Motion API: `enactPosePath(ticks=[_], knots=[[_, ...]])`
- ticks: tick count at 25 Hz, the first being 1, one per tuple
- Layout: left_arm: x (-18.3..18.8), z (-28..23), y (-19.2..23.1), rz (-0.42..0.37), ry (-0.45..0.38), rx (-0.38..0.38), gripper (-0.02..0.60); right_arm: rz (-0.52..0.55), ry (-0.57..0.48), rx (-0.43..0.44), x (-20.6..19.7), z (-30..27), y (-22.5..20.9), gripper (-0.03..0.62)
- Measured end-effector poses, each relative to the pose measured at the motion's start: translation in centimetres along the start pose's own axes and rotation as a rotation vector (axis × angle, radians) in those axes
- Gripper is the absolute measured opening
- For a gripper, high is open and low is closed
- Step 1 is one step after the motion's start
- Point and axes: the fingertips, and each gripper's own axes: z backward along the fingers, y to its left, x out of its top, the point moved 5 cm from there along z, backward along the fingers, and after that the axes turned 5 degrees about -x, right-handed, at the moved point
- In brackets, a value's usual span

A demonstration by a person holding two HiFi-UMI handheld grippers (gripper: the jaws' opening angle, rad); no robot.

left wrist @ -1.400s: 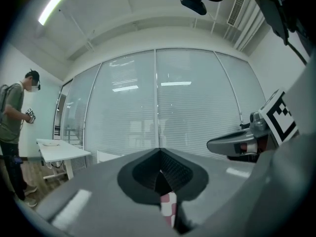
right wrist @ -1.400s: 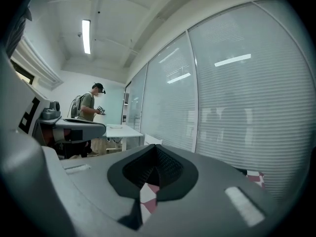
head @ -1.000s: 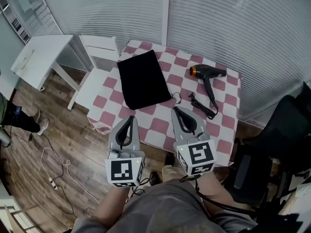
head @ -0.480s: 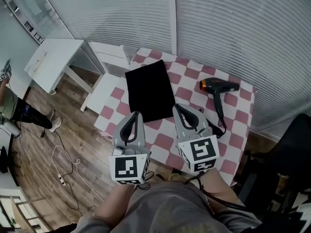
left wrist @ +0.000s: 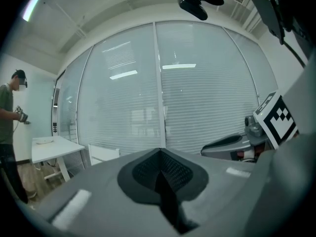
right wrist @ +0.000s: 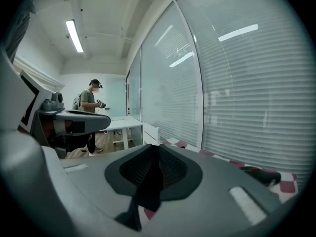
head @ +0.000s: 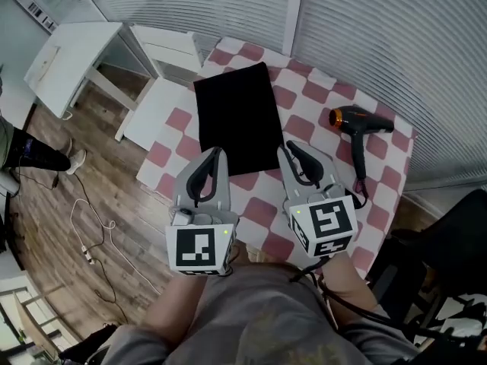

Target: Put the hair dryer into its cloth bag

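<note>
Steer right gripper [head: 291,146], jaws just parting narrowly on nothing, to the hair dryer [head: 356,120] at the far right of the bench [head: 259,211]. Bring left gripper [head: 218,152], jaws together and empty, to the flat cloth bag [head: 237,120] just ahead.

Soft, even indoor light, fisheye views.
Tube lamp [right wrist: 74,35] glares up left of the blinds [right wrist: 237,98]; rims curve dark; bag [head: 236,116] featureless black.

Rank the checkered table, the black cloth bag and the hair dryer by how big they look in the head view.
1. checkered table, clearly largest
2. black cloth bag
3. hair dryer, smallest

All lie on the same table, so nearness hardly skews this.
</note>
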Motion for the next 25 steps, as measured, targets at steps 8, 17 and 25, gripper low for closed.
enactPosePath(ticks=[8, 17, 25], knots=[[-6.2, -3.9, 2.1, 0.076, 0.112, -0.06, 0.0, -0.002, 0.224, 0.0, -7.3, -4.6, 0.7, 0.081], [-12.5, -5.4, 3.3, 0.093, 0.236, -0.093, 0.0, 0.04, 0.454, 0.032, -14.6, -8.5, 2.6, 0.104], [-14.1, -5.8, 3.9, 0.124, 0.265, -0.089, 0.0, 0.111, 0.521, 0.04, -15.7, -9.0, 2.9, 0.074]])
